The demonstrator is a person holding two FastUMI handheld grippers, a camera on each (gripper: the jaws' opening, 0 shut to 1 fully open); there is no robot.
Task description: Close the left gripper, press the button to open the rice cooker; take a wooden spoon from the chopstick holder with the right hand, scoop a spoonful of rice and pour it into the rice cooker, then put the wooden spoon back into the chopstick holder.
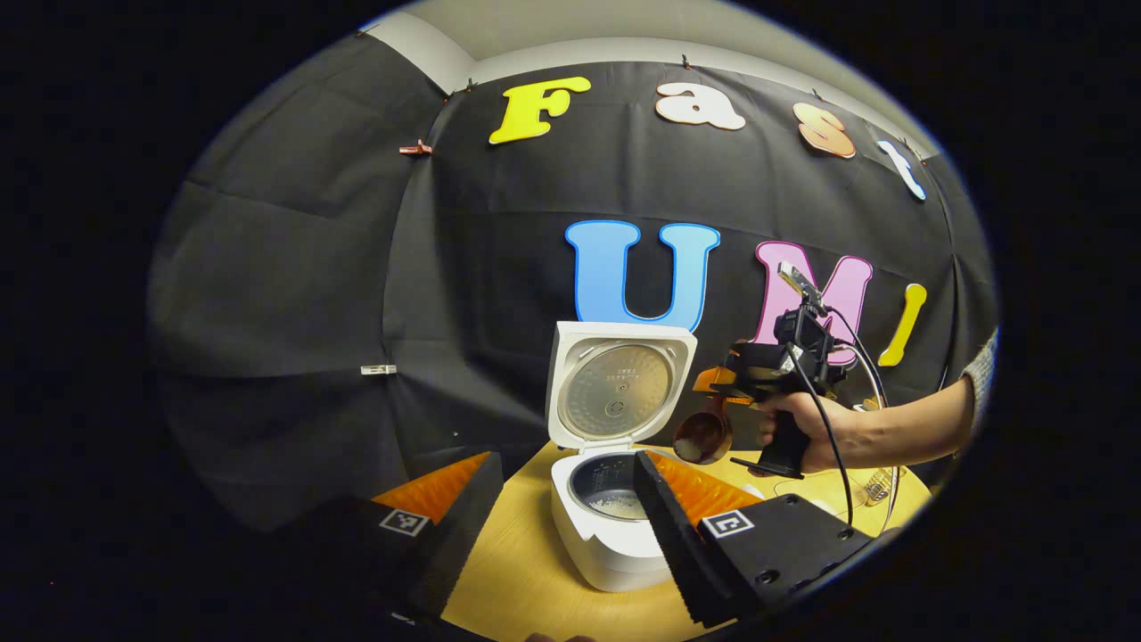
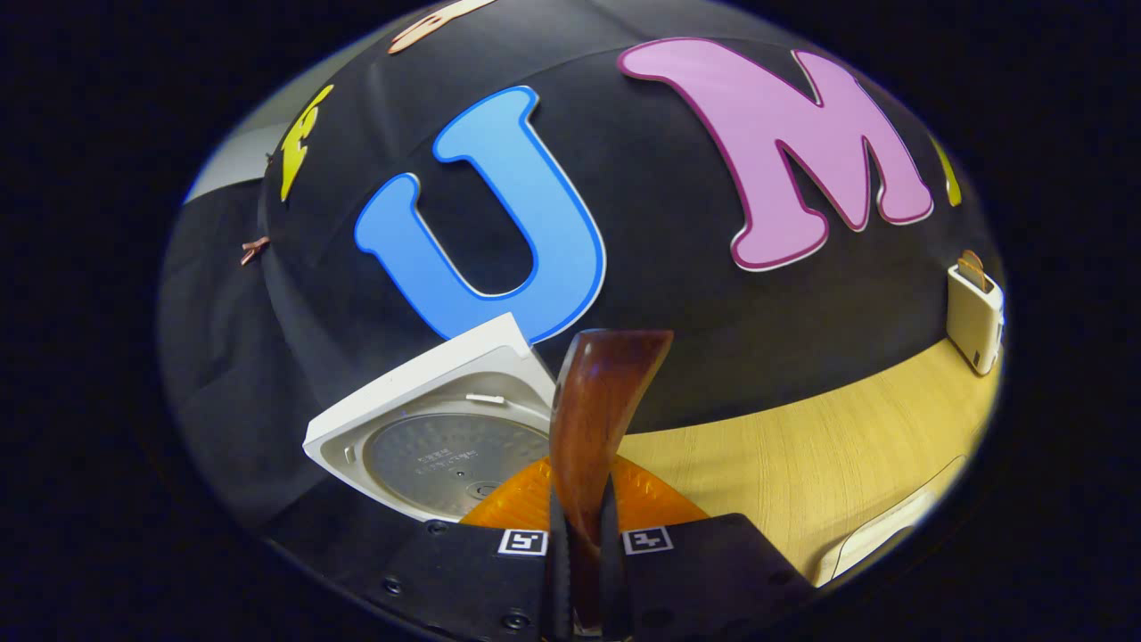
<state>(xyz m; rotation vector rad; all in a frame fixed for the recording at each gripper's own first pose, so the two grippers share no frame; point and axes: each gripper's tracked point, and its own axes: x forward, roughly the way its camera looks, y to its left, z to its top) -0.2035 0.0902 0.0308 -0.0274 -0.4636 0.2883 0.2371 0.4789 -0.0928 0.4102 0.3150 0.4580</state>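
Observation:
The white rice cooker [image 1: 615, 535] stands open on the table, its lid [image 1: 619, 388] raised upright, and white rice lies in the inner pot [image 1: 617, 501]. My left gripper [image 1: 557, 526] is open in front of the cooker, one finger on either side of the pot, holding nothing. A hand holds my right gripper [image 1: 726, 385] up to the right of the lid, and the wooden spoon's bowl [image 1: 702, 437] hangs tilted just above the cooker's right side. In the right gripper view my right gripper [image 2: 584, 522] is shut on the wooden spoon's handle [image 2: 595, 419], with the lid [image 2: 446, 437] to its left.
The white chopstick holder [image 2: 974, 316] stands at the far right of the wooden table [image 2: 802, 446]. A white rim [image 2: 882, 528] shows at the table's near right. A forearm and a cable [image 1: 833, 446] cross the right side above a small clear object [image 1: 878, 486].

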